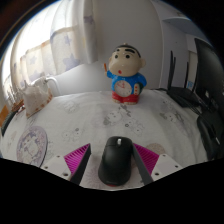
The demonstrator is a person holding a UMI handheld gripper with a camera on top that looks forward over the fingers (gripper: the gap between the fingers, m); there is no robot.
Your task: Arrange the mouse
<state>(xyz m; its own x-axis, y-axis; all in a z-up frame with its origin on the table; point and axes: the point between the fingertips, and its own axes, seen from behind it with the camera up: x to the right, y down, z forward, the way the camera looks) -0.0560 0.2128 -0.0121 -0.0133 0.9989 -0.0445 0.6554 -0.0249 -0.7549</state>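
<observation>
A black computer mouse [116, 160] lies on the pale patterned tablecloth [100, 120], between my gripper's [115, 165] two fingers. The right finger [141, 165] is close against the mouse's side. A narrow strip of cloth shows between the mouse and the left finger [86, 163]. The magenta pads flank the mouse on both sides. The gripper is open around the mouse, which rests on the table.
A cartoon boy figurine [126, 75] in a blue shirt stands beyond the mouse at the table's far side. A glass jar [38, 92] stands far left. A round dish [28, 146] lies near left. Dark objects [195, 95] are at the right edge.
</observation>
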